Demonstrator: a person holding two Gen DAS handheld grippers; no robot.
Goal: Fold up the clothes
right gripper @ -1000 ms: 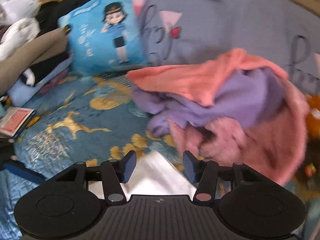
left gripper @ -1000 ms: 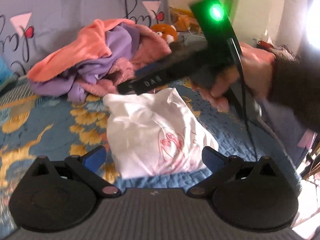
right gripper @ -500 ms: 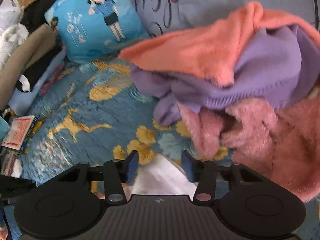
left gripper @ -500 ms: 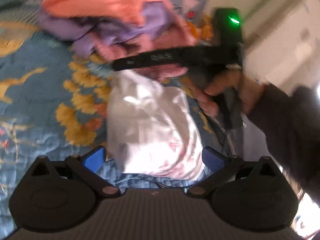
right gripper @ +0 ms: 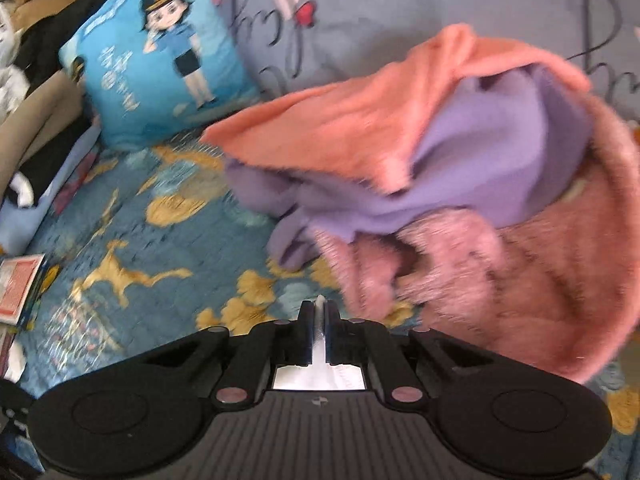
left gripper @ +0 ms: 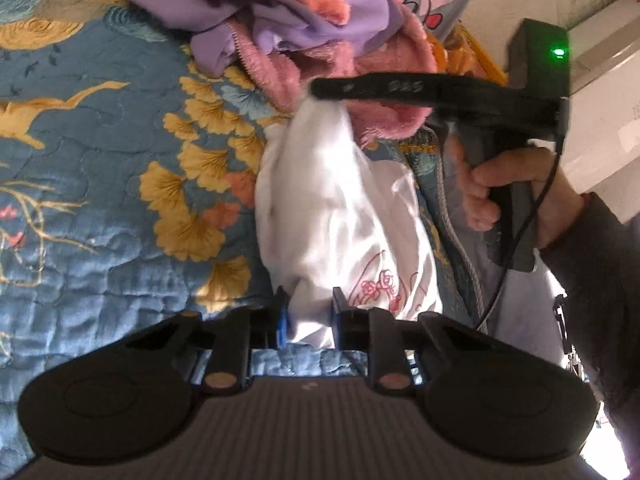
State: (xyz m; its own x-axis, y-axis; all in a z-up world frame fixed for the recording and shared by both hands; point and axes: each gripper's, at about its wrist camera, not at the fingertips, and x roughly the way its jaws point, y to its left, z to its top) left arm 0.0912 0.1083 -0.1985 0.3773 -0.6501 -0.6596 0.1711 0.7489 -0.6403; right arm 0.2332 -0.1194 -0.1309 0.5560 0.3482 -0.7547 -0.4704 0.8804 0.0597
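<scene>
While we are pinching the white garment [left gripper: 344, 216] at both ends, its long axis is running between our grippers.
Left gripper [left gripper: 306, 312] fingers are clamping the near end, right gripper [right gripper: 319, 330] fingers the far end beside the clothes pile [left gripper: 312, 12], over the bed's [left gripper: 100, 184] right edge.

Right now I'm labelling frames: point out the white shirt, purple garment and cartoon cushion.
white shirt [left gripper: 340, 216], left wrist view, middle of its cloth.
purple garment [right gripper: 492, 176], right wrist view, broad upper fold.
cartoon cushion [right gripper: 160, 68], right wrist view, printed front.
</scene>
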